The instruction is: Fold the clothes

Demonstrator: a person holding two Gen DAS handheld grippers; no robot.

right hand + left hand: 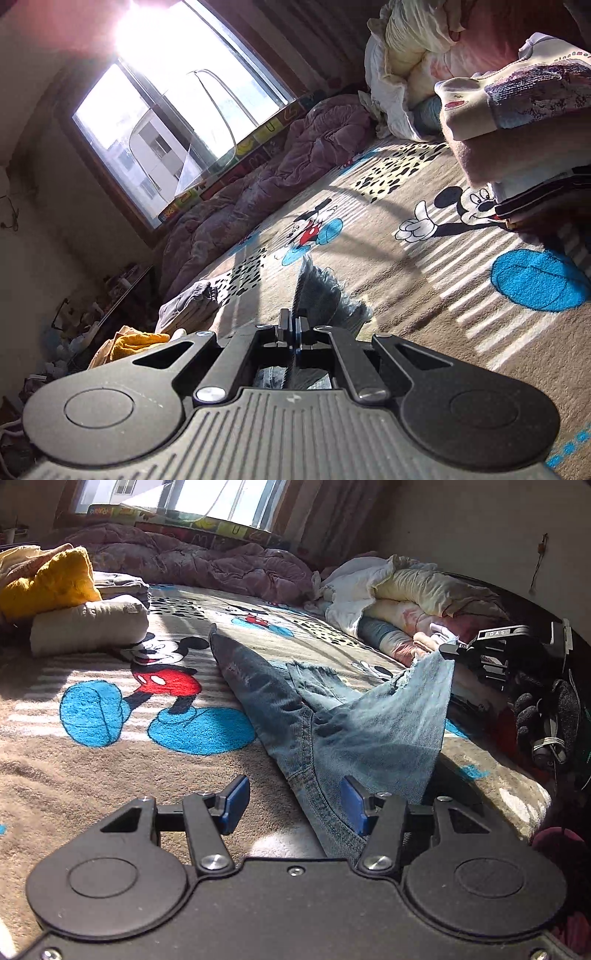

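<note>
A pair of blue jeans (pixel 280 709) lies on the Mickey Mouse blanket (pixel 110 686), one leg stretched away toward the back. My left gripper (pixel 293 801) is open, low over the blanket, with the waist end of the jeans next to its right finger (pixel 354 805). My right gripper (pixel 448 650) shows at the right of the left wrist view, shut on a frayed hem of the jeans and holding it up off the bed. In the right wrist view the right gripper (pixel 293 325) is shut on the frayed denim edge (pixel 325 291).
Folded clothes, a yellow garment (pixel 48 579) and a beige roll (pixel 88 624), lie at the left. A purple quilt (pixel 192 561) lies along the window. Bedding (pixel 406 587) is heaped at the right. A stack of folded clothes (pixel 524 122) stands at the right in the right wrist view.
</note>
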